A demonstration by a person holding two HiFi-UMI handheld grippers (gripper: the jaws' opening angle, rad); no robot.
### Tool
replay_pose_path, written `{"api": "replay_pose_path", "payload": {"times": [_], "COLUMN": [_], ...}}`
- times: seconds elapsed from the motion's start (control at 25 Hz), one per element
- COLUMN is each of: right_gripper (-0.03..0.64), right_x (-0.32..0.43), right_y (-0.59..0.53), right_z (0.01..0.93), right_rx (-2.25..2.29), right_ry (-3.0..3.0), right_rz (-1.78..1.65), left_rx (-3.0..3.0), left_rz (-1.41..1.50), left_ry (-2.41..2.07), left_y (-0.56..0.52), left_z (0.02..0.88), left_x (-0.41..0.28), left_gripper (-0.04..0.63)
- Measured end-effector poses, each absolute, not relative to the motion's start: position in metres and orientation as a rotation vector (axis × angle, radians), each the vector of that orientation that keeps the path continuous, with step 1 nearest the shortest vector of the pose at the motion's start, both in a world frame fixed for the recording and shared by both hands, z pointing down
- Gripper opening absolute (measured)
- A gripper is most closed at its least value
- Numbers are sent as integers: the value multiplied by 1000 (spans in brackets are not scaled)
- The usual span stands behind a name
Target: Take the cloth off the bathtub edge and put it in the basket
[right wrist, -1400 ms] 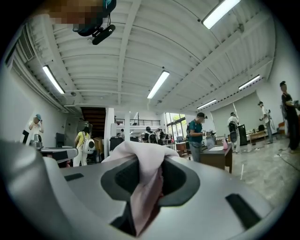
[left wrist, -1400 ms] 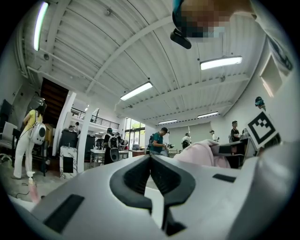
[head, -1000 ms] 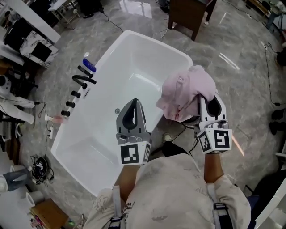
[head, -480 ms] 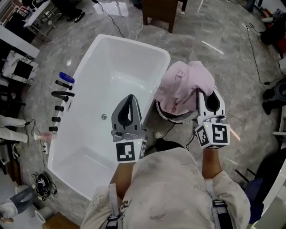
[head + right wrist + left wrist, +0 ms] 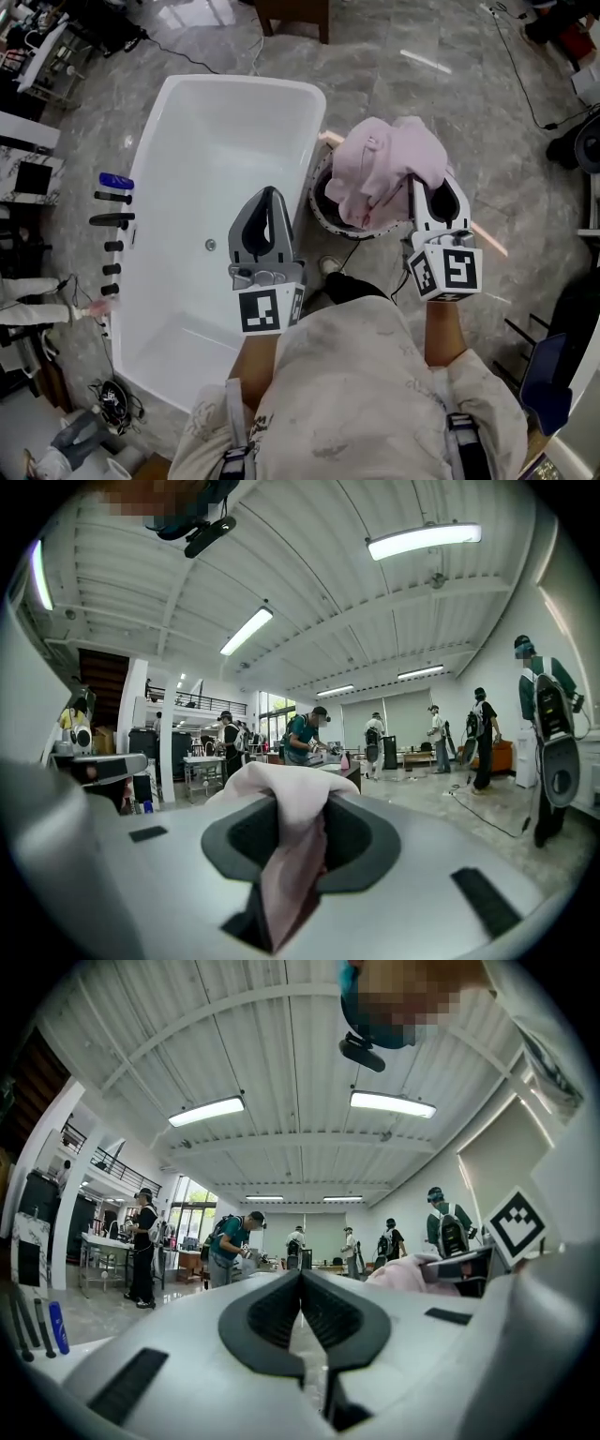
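Note:
A pink cloth [image 5: 380, 173] hangs bunched from my right gripper [image 5: 415, 184], whose jaws are shut on it. In the right gripper view the cloth [image 5: 291, 855] runs down between the jaws of that gripper [image 5: 296, 803] and drapes over their tips. The cloth hangs above a dark round basket [image 5: 322, 204] that stands on the floor just right of the white bathtub [image 5: 309, 131]. My left gripper [image 5: 268, 193] is over the tub's right side, shut, with nothing in it. In the left gripper view this gripper [image 5: 300, 1275] has its jaws together, and the pink cloth [image 5: 408, 1269] shows to the right.
Black tap fittings [image 5: 111, 220] and a blue bottle [image 5: 116, 181] sit on the tub's left rim. Dark wooden furniture [image 5: 291, 11] stands beyond the tub. A cable [image 5: 525, 66] runs over the marble floor at the right. Several people stand in the far room.
Both grippers have moved along the tub's right side, the right one carrying the cloth. The basket, barely seen before, now lies under the hanging cloth.

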State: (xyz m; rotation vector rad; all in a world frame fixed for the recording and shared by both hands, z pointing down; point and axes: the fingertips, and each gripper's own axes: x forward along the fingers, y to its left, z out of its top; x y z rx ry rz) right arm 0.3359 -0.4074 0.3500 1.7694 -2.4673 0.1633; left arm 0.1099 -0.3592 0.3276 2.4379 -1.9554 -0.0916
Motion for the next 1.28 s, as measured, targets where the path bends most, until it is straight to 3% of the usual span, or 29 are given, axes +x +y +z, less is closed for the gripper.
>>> {"api": "replay_pose_path", "payload": {"times": [0.6,1.28], "right_gripper": [89,89], "right_x": [349,337], "right_y": [-423,-427], "right_z": [449,689], "right_rx": [1702,1437], "right_ry": [-2335,-2035], "right_rz": [370,812], "left_rx": [2452,2392], "left_rz": [1,84], "left_ry": [-1909,-1899], "left_y": [-371,-365], "left_z": [351,382], "left_x": [136,129], "left_gripper": [3,3]}}
